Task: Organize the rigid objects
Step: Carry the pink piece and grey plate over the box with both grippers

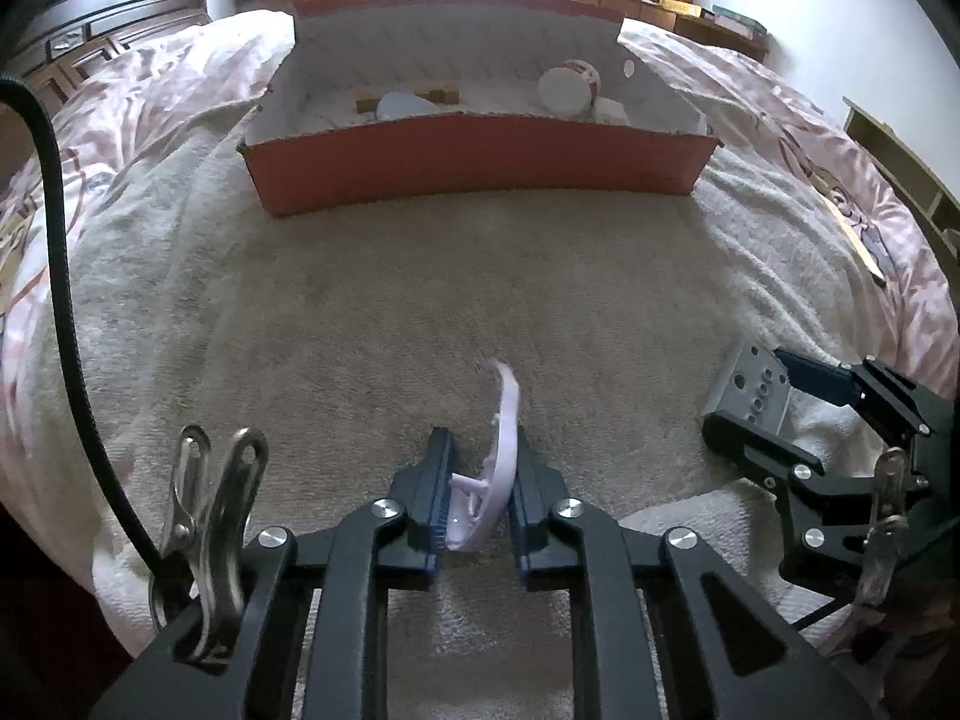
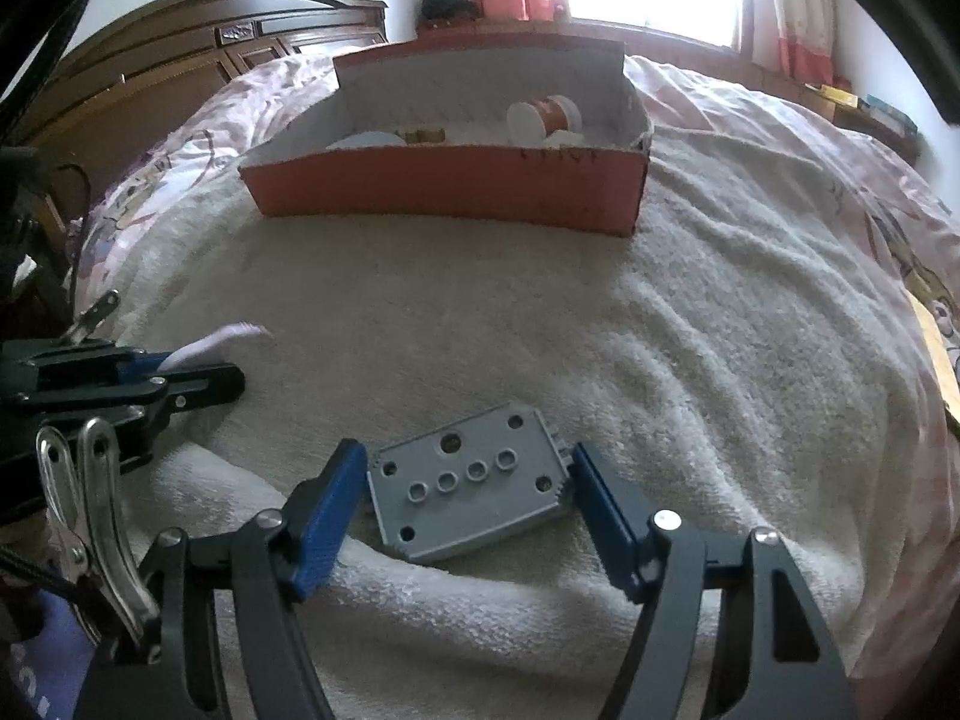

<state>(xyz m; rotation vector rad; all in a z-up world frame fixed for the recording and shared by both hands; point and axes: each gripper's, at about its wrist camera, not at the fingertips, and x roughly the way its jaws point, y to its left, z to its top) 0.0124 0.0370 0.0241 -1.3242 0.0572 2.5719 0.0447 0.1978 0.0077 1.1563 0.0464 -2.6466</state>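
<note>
Left gripper (image 1: pixel 480 480): jaws closed on a pale lilac curved plastic piece (image 1: pixel 501 456), which stands on edge between the blue pads and arcs out toward 12 o'clock; seen in the right wrist view at 9 o'clock (image 2: pixel 198 360).
Right gripper (image 2: pixel 468 480): jaws spread, one blue pad on each side of a grey perforated plate (image 2: pixel 474 483); whether the pads touch its edges cannot be told.
Grey plate: lies flat on the cream towel (image 2: pixel 480 312), tilted, at 6 o'clock in the right wrist view; at 4 o'clock in the left wrist view (image 1: pixel 753 387).
Orange cardboard box (image 1: pixel 480 165): open-topped, at 12 o'clock on the far part of the towel, well apart from both grippers.
Box contents: a white cup on its side (image 1: pixel 567 87), a wooden block (image 1: pixel 414 96), a pale round piece (image 1: pixel 399 105).
Bedding: pink patterned quilt (image 1: pixel 840 138) under the towel.
</note>
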